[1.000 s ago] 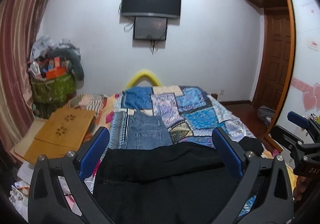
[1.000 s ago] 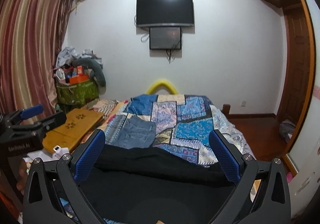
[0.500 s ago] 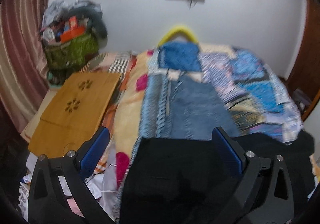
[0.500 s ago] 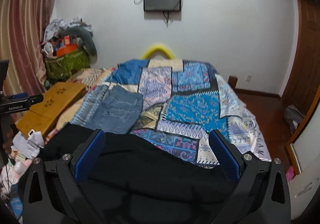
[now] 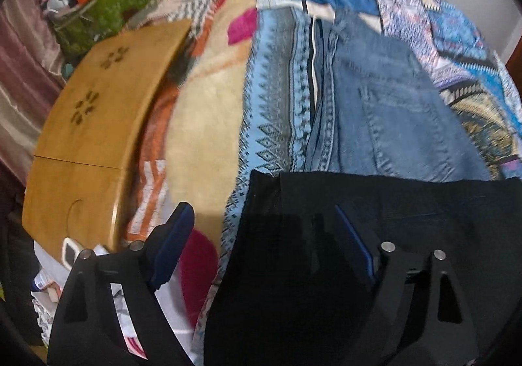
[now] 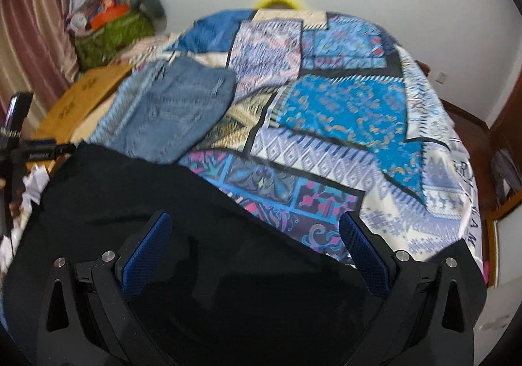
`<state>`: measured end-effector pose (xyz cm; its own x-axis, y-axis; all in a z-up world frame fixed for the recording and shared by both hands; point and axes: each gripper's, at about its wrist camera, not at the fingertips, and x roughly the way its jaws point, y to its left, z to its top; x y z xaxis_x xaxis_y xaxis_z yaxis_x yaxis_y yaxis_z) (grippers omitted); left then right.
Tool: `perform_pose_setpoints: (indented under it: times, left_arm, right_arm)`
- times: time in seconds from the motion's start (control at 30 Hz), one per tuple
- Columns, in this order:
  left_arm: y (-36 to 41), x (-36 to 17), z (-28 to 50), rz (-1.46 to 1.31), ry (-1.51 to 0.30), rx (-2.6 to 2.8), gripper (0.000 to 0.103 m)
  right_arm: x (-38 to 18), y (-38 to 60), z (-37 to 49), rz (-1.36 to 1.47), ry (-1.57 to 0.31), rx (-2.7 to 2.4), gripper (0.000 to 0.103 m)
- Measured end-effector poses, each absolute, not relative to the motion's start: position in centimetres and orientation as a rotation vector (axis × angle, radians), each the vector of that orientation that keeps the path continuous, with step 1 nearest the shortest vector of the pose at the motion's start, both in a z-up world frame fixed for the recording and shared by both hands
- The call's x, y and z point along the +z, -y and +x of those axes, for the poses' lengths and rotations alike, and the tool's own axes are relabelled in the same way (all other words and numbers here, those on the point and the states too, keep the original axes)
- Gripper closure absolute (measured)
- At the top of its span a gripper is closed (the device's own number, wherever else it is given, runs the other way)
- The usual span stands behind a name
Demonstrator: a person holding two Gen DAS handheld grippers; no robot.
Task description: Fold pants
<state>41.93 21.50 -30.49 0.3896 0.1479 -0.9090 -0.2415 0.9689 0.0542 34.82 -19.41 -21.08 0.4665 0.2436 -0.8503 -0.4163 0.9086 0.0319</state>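
Black pants point(image 6: 169, 202) lie across the bed's point(image 6: 342, 144) near end, lower part cut off. Left claw point(image 5: 264, 242) and right claw point(image 6: 254, 251) are spread wide, gripping nothing. Folded jeans point(image 5: 391, 111) lie beyond, blurred.

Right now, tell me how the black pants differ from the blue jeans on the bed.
The black pants are plain black; the blue jeans are faded denim with visible stitching and a pocket. The black pants lie nearest, under both open grippers, left gripper and right gripper; the blue jeans lie farther up the bed, untouched. Both rest flat on the patchwork bedspread.
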Motion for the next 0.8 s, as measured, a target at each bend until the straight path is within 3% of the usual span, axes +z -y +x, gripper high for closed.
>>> perform_pose_setpoints:
  times: [0.07, 0.13, 0.27, 0.37, 0.43, 0.5, 0.57, 0.8]
  left_arm:
    - [-21.5, -31.8, 42.6, -0.085, -1.180, 0.245, 0.028]
    - [-21.8, -32.8, 43.1, -0.102, -1.196, 0.236, 0.031]
    - [-22.0, -33.1, 43.5, -0.117, -1.179, 0.231, 0.036]
    - [-21.9, -32.9, 43.2, -0.089, -1.162, 0.239, 0.046]
    - [-21.7, -32.4, 42.8, -0.074, -1.141, 0.246, 0.064]
    - [-21.4, -31.9, 42.5, -0.010, -1.130, 0.317, 0.093]
    - [-21.7, -31.8, 42.3, -0.023, -1.138, 0.300, 0.094]
    - [-22.1, -29.9, 40.8, -0.070, -1.126, 0.260, 0.101]
  right_arm:
    - [-21.8, 19.1, 35.4, -0.216, -1.020, 0.415, 0.005]
    - [-22.5, 18.8, 36.1, -0.227, -1.038, 0.428, 0.016]
    - [-24.3, 18.3, 37.0, -0.203, -1.113, 0.475, 0.020]
    - [-25.6, 17.7, 36.9, -0.202, -1.141, 0.509, 0.027]
    - [-25.5, 17.8, 36.7, -0.190, -1.134, 0.529, 0.032]
    - [-25.3, 17.9, 36.6, -0.176, -1.131, 0.547, 0.044]
    - [-25.3, 17.7, 36.4, -0.180, -1.124, 0.556, 0.050]
    - [-24.8, 16.7, 35.6, -0.217, -1.114, 0.551, 0.095]
